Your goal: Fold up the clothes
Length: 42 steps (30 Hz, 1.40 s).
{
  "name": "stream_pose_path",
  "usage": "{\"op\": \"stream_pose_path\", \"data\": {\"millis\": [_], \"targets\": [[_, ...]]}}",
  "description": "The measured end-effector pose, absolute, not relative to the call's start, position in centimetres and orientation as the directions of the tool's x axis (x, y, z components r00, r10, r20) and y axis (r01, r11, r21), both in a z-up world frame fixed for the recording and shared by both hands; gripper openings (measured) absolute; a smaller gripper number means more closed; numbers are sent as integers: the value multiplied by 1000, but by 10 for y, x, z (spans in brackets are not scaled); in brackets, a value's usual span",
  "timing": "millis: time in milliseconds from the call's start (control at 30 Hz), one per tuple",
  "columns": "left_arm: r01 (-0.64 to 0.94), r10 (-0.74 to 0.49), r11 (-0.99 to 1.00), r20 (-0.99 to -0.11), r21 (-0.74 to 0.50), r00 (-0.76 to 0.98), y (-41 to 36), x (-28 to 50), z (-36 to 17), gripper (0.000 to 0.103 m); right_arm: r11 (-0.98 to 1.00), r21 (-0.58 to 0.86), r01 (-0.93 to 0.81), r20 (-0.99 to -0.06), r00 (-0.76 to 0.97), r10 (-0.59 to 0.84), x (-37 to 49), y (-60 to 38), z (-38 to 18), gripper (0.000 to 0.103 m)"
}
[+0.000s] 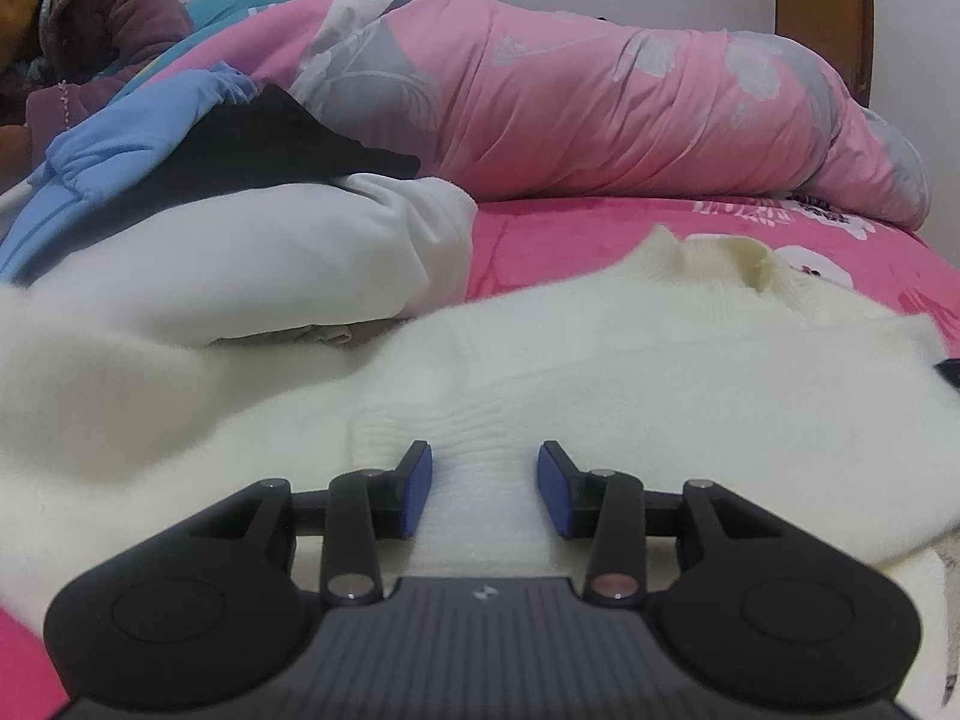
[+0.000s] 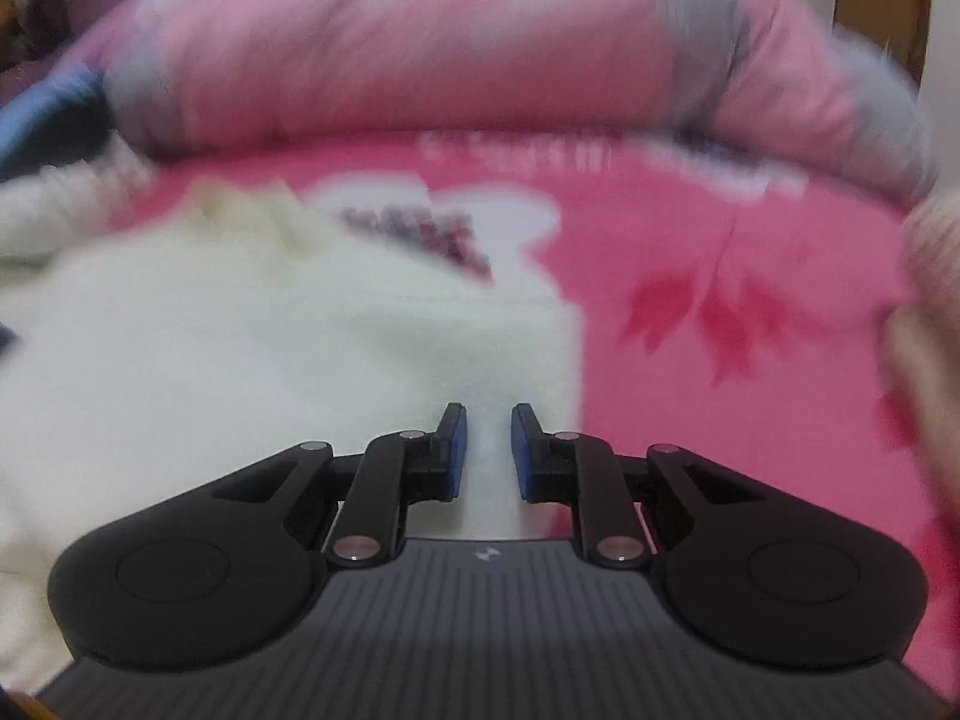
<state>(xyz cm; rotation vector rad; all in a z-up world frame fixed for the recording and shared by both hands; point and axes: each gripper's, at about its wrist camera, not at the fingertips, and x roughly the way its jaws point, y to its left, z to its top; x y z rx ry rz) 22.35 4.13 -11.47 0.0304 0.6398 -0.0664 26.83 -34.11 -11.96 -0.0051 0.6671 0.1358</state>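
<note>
A fluffy white sweater [image 1: 600, 372] lies spread on the pink bed sheet [image 1: 600, 234], its ribbed collar [image 1: 720, 264] toward the far side. My left gripper [image 1: 485, 468] hovers low over a ribbed edge of the sweater. Its blue pads [image 1: 420, 492] stand apart, with fabric lying between them but not pinched. The right wrist view is blurred. There my right gripper [image 2: 489, 426] sits at the right edge of the sweater [image 2: 240, 360], its pads close together on a narrow ridge of white fabric.
A rolled pink and grey quilt [image 1: 600, 108] runs across the back of the bed. At left lies a pile: white garment [image 1: 270, 252], black garment [image 1: 270, 144], blue garment [image 1: 120, 138]. A person in a purple jacket [image 1: 102, 6] leans in behind it. A wooden headboard [image 1: 822, 0] stands far right.
</note>
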Motion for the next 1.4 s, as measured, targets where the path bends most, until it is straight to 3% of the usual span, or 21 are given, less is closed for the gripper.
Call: {"op": "stream_pose_path", "data": {"millis": [167,233,333,433,600,733,800,833,900,1000,1133,1400], "targets": [[72,-53,997,-594,8,803,41,223,-115,41,968,245,-57,-551,813,187,293,-367,-100,16],[72,-54,997,-592,7,804,42,222,-116,42,963,271,-12,-612,770,182,316,-374,-119,14],[72,-62,997,-591,-7,804,44,221,-116,42,954,299,-9,-607,770,198,320,-376,-128,14],[73,-66,997,-590,-11,805,44,221,-116,43,969,245,5,-611,777,150,301,-368,-96,19],[73,-70,997,-585,-18,808,45,220,-117,44,958,119,-262,-587,760,281,221,-312,-56,18],[71,-53,997,-591,7,805,42,220,-117,45,928,-116,-353,-665,722,191,184,-256,-109,23],[64,-40,998,-596,20,802,44,215,-111,52,943,-138,-303,-578,798,171,173,-252,-127,24],[56,-35,998,-592,16,805,47,208,-107,62,952,-99,-290,-576,797,182,175,-256,-125,24],[23,-31,999,-555,-22,831,61,186,-97,71,965,-21,-263,-570,796,205,177,-266,-122,26],[-26,-31,994,-501,-106,865,95,150,-83,71,965,41,-260,-562,792,237,180,-274,-124,26],[-180,88,969,-441,-171,893,162,109,-68,72,966,17,-257,-558,800,223,179,-271,-126,27],[-501,375,835,-429,-229,822,300,98,-53,71,969,20,-248,-553,805,217,173,-272,-126,27]]}}
